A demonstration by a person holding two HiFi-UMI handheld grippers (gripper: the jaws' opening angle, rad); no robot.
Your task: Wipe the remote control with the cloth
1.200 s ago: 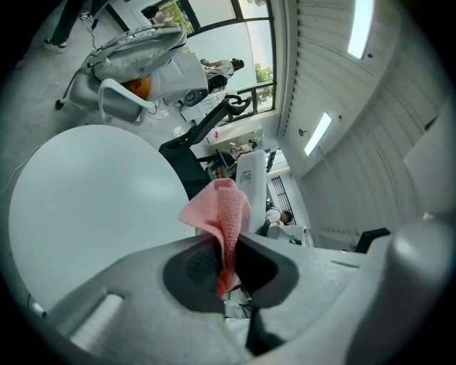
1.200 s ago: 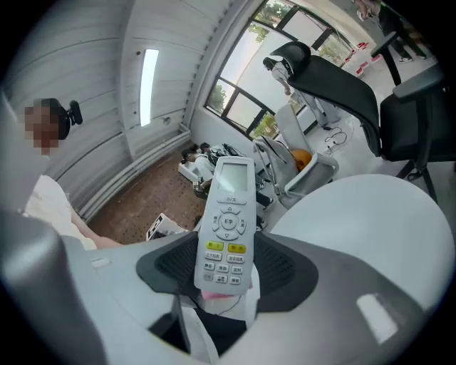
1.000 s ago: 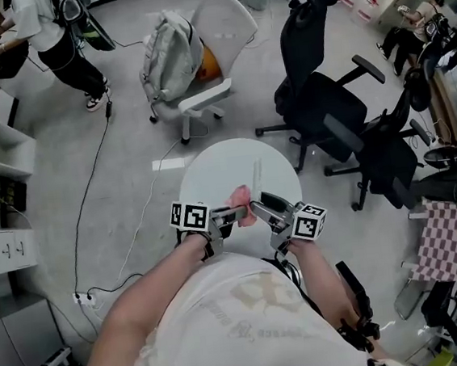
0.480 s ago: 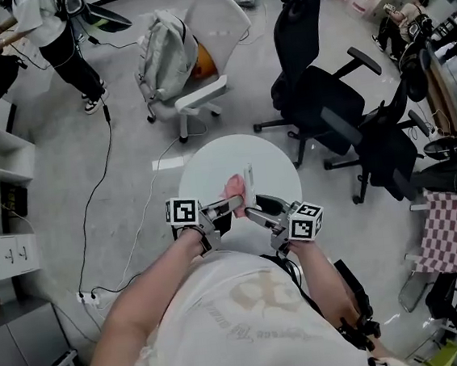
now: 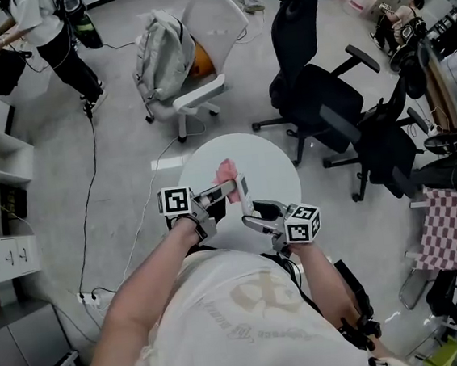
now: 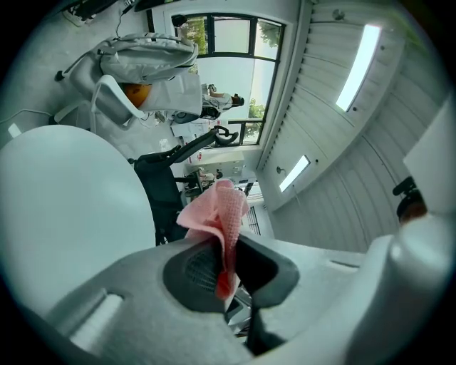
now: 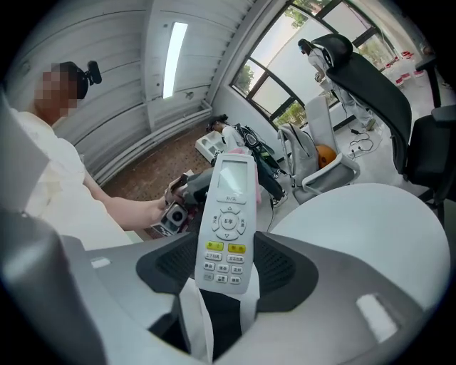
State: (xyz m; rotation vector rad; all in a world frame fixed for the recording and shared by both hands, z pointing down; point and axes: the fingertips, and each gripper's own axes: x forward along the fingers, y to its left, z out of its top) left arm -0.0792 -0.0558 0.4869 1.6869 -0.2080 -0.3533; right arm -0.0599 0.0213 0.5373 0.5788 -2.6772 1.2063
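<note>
Grip check: right gripper [image 7: 228, 269] is clamped on the keypad end of the slim white plastic remote control [image 7: 226, 214]. It holds the remote above the round white table [image 5: 272, 169], long axis running away from its jaws. The left gripper [image 6: 224, 265], pinched shut on the pink woven cloth [image 6: 221, 210], holds it behind the screen end. A second ago the cloth sat lower, beside the right gripper's jaws.
</note>
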